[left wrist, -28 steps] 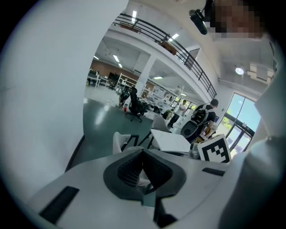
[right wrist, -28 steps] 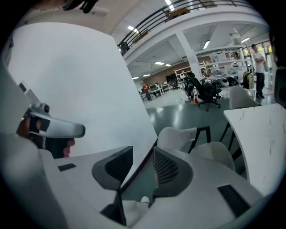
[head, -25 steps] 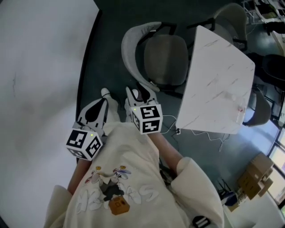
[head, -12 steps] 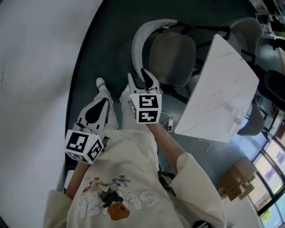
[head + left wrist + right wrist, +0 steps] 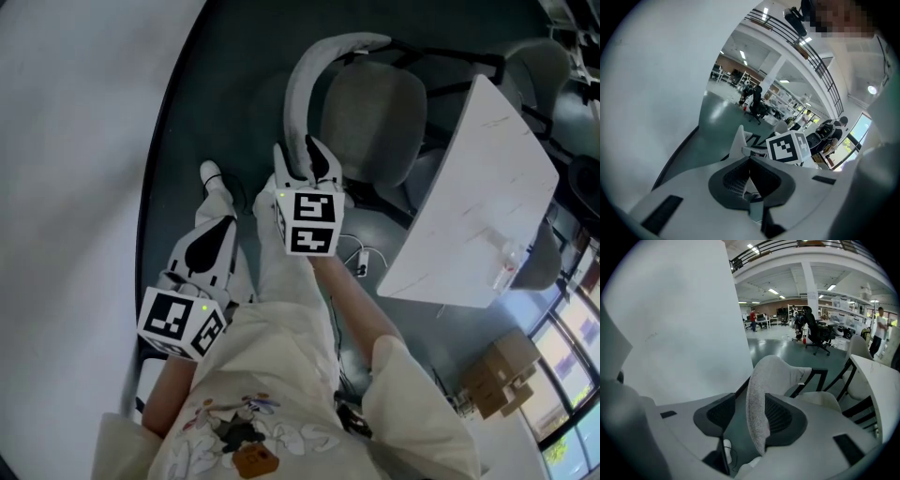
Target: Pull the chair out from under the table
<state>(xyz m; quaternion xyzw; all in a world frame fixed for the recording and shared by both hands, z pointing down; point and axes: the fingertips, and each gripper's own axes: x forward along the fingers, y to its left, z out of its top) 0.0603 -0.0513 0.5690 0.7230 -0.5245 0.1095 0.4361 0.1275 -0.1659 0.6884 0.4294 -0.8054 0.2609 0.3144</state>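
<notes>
Covering the floor: smooth dark green floor point(image 5: 234, 103), with a thin pale cable point(image 5: 361, 255) trailing over it between the person's legs and the table.
Wall: a plain white wall point(image 5: 75, 141) curves down the whole left side, with a dark strip along its foot.
Table: a white top point(image 5: 469, 206) with faint marble veins stands on the right. Something small and pale sits near its near edge, too small to tell.
Chair: the grey office chair point(image 5: 370, 117) stands at the table's left side, its seat just beside the table's edge and its curved backrest point(image 5: 314, 66) turned toward the person.
Right gripper point(image 5: 752, 404): the jaws have just been opening and stand wide, with the backrest's rim upright between them and no pad seen pressing on it.
Left gripper point(image 5: 750, 161): the jaws are together with nothing in them, held low on the left, apart from the chair.
Far room: an open hall with columns, ceiling lights, a railed balcony, black office chairs point(image 5: 818, 333) and people standing about.
Near right: cardboard boxes point(image 5: 516, 366) sit on the floor by a bright window point(image 5: 577, 328).
</notes>
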